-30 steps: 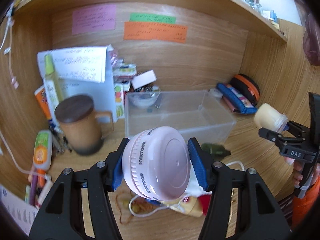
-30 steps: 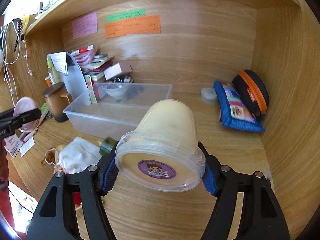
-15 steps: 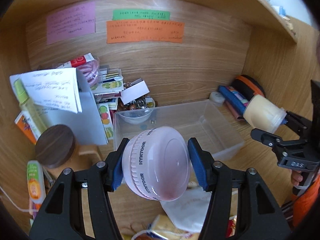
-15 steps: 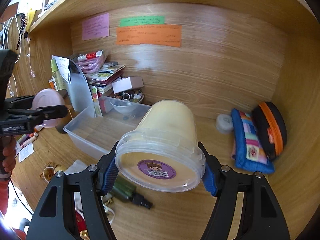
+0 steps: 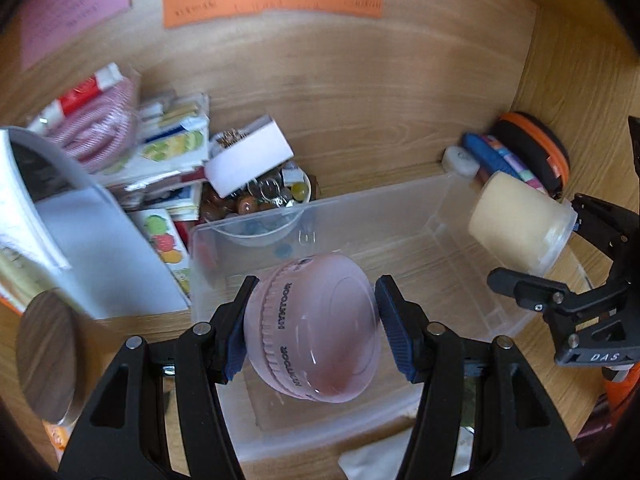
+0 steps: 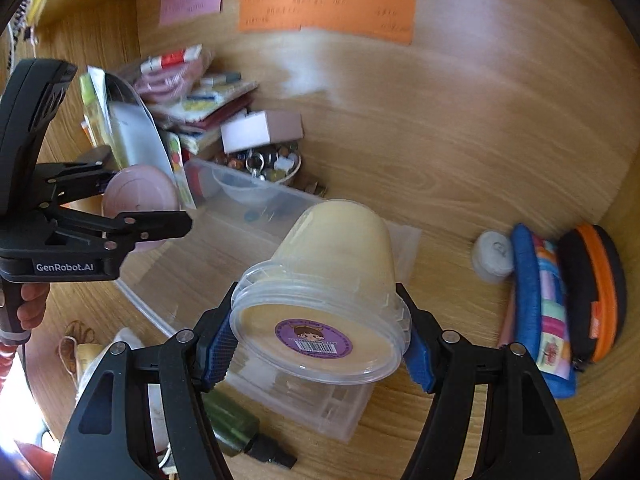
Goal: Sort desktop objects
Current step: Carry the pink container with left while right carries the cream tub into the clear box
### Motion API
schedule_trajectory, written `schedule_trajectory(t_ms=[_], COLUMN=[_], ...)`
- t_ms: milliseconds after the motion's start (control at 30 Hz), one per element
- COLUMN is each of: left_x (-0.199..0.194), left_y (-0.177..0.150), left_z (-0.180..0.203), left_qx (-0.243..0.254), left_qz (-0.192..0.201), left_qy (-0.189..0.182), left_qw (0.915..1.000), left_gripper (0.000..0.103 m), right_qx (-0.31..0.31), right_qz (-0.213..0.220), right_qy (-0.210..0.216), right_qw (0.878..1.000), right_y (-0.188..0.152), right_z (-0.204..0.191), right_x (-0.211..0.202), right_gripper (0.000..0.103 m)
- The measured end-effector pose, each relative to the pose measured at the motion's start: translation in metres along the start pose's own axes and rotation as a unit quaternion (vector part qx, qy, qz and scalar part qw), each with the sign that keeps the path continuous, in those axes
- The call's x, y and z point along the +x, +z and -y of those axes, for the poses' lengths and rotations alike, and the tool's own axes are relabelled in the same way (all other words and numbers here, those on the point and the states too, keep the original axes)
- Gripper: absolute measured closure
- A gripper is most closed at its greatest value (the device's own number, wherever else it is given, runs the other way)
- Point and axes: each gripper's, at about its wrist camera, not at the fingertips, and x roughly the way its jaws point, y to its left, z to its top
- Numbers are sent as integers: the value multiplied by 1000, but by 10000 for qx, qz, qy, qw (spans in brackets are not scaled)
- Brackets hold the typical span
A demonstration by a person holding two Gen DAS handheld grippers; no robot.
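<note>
My left gripper (image 5: 314, 330) is shut on a pink round jar (image 5: 316, 328) and holds it above the clear plastic bin (image 5: 400, 208). The left gripper also shows in the right wrist view (image 6: 136, 212) with the pink round jar (image 6: 138, 192). My right gripper (image 6: 320, 344) is shut on a cream tub with a clear lid (image 6: 332, 280), held tilted over the right end of the clear plastic bin (image 6: 256, 200). The right gripper (image 5: 560, 264) and the cream tub (image 5: 516, 220) also show in the left wrist view.
A small bowl of trinkets (image 5: 260, 204) and a stack of packets and booklets (image 5: 160, 152) stand behind the bin. A wooden-lidded mug (image 5: 44, 356) is at left. A blue pouch (image 6: 540, 304), orange-black case (image 6: 596, 292) and white disc (image 6: 492, 256) lie at right. A green bottle (image 6: 236, 424) lies in front.
Both grippers have moved forward and over the clear bin, each still holding its container. The bin now lies directly under them.
</note>
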Motion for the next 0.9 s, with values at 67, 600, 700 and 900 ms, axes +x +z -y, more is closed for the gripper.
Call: schedule_trajectory(t_ms=[67, 600, 700, 900], left_x=[10, 51, 53, 59], left_y=[1, 4, 4, 1], left_z=[0, -4, 0, 7], left_qx=[31, 336, 465, 748], left_qz=[-106, -712, -799, -1005], left_qy=[-22, -18, 55, 205], left_qw=[9999, 9969, 9957, 9919], left_gripper=[45, 45, 45, 45], right_qx=[-78, -824, -920, -1032], right_qz=[-146, -868, -1005, -1234], right_qy=[2, -26, -16, -5], right_qw=[9999, 9928, 9907, 9870], right_y=[2, 19, 20, 20], right_z=[-1, -27, -27, -24], right_x=[11, 66, 74, 86], right_gripper=[37, 37, 37, 37])
